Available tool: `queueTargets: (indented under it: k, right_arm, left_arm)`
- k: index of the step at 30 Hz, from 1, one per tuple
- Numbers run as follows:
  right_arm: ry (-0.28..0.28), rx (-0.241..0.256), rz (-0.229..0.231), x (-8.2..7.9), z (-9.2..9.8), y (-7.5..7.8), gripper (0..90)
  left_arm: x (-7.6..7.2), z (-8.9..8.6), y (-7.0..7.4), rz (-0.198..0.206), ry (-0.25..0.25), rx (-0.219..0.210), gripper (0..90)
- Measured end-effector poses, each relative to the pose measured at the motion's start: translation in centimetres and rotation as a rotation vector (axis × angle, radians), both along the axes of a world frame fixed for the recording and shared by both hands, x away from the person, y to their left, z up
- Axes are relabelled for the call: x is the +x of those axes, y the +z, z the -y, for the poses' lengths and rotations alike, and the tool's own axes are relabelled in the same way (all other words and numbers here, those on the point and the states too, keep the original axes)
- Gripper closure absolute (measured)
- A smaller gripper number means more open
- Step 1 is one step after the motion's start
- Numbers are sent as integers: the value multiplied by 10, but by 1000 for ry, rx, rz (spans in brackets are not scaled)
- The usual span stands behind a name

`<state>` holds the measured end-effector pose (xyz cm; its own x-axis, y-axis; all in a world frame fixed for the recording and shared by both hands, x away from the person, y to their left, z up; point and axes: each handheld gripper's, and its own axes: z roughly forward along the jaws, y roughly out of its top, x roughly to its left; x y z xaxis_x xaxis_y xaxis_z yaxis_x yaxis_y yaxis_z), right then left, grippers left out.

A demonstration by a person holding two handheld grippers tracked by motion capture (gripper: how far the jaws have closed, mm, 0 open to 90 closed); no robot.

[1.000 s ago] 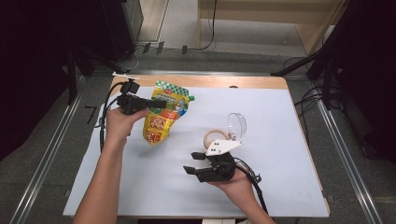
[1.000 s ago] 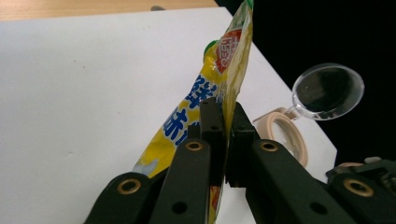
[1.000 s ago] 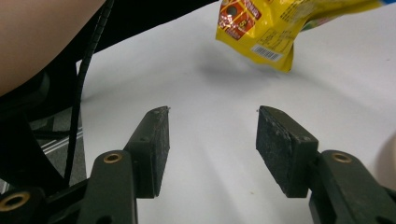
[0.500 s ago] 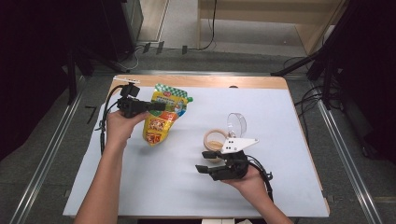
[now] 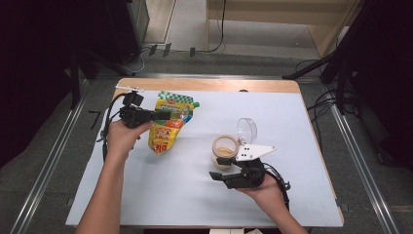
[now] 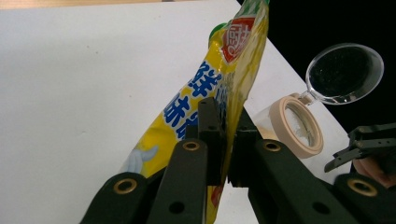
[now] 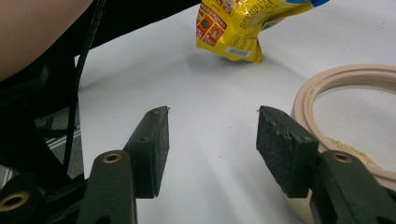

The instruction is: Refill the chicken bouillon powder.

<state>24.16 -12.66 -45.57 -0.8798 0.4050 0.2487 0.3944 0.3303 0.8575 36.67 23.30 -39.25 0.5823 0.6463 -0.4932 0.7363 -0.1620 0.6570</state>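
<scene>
Bare white table mat (image 5: 160, 190) ahead of right tongs (image 7: 210, 135), open jar (image 5: 225, 148) just beside, pouch (image 5: 168, 124) beyond

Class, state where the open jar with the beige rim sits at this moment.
In the high view the jar stands right of centre on the white table, just ahead of the open right gripper and right of the yellow pouch.

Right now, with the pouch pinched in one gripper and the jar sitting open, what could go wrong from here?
The left gripper pinches the yellow pouch by a thin edge only, so the pouch may slip or swing.

The right gripper is open beside the open jar without holding it. If the pouch is tipped now, the jar could shift and contents might miss its mouth.

The jar's clear lid stands hinged up and could get knocked.
</scene>
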Motion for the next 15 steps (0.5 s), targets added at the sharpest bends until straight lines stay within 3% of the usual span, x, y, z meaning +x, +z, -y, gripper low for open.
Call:
queueTargets:
  k: [8,15]
  right_arm:
    - [-1,1,6,0,2,4,457]
    - [4,-9,8,0,0,2,458]
  left_arm:
    - [-9,-6,-4,8,-20,0,852]
    - [-20,-17,-7,17,-10,-10,845]
